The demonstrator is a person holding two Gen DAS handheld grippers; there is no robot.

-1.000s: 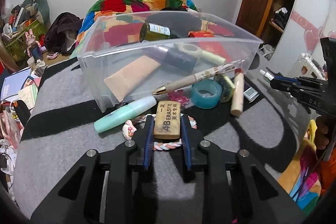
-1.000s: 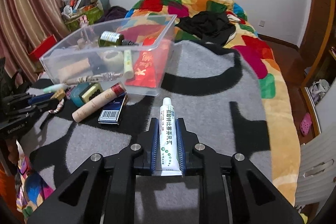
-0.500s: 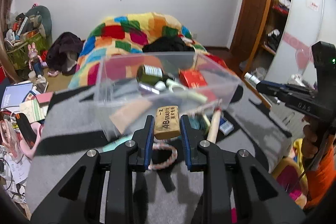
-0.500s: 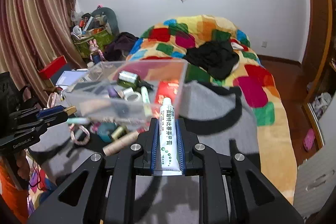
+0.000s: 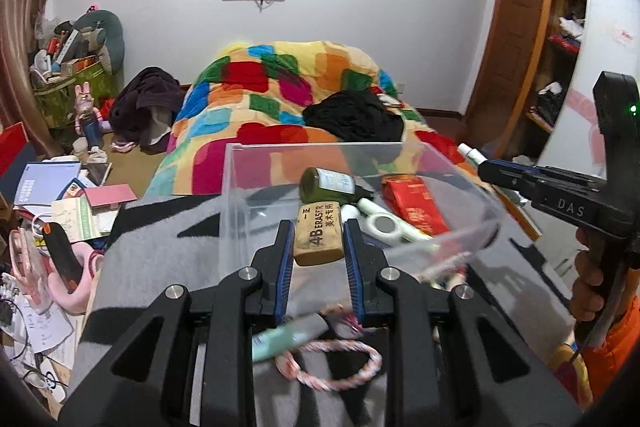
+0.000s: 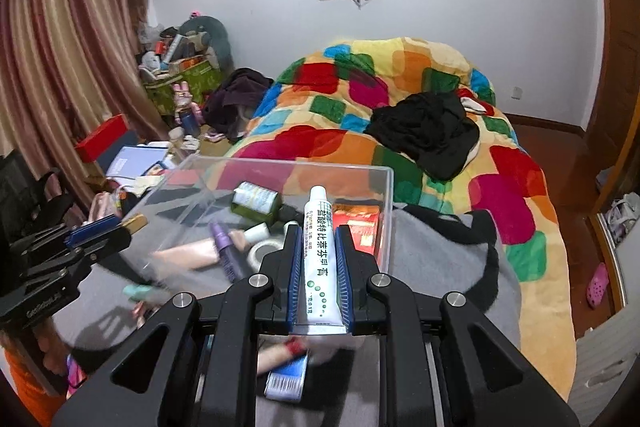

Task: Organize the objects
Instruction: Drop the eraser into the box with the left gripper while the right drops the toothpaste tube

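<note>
Left gripper (image 5: pixel 319 239) clamped on tan rectangular 4B eraser (image 5: pixel 319 234), over the clear plastic bin (image 5: pixel 232 195) near wall. Right gripper (image 6: pixel 318 254) pinching white ointment tube (image 6: pixel 318 255) (cap forward), over the bin's right corner.

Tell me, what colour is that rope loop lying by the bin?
Pink and white twisted strands; the rope loop shows best in the left wrist view.

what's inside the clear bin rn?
Clear bin holds a green bottle, red packet, tape roll and purple tube. Held eraser hides what's behind it.
</note>
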